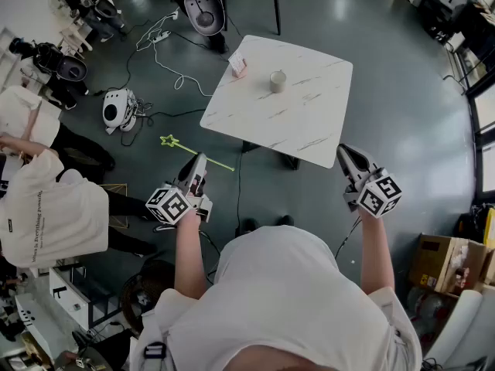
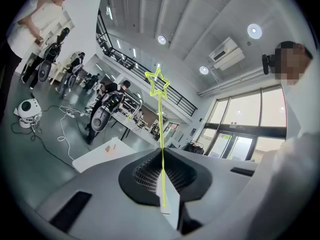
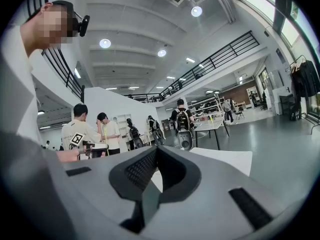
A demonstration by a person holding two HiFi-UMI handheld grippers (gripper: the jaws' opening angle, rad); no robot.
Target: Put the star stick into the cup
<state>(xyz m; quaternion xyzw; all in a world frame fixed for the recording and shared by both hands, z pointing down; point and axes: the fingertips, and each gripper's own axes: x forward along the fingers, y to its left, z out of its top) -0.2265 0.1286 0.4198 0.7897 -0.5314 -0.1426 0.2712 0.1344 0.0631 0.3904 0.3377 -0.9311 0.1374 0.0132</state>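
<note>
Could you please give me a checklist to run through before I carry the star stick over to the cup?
1. Star stick clamped in the left tongs: ok.
2. Star end pointing away from the tongs: ok.
3. Cup upright on the table: ok.
4. Stick over the cup: not ok; it hangs over the floor, off the table's near left edge.
5. Right tongs shut, empty and off to the side: ok.
6. Cup's inside free of anything: cannot tell; it is too small in the head view.
</note>
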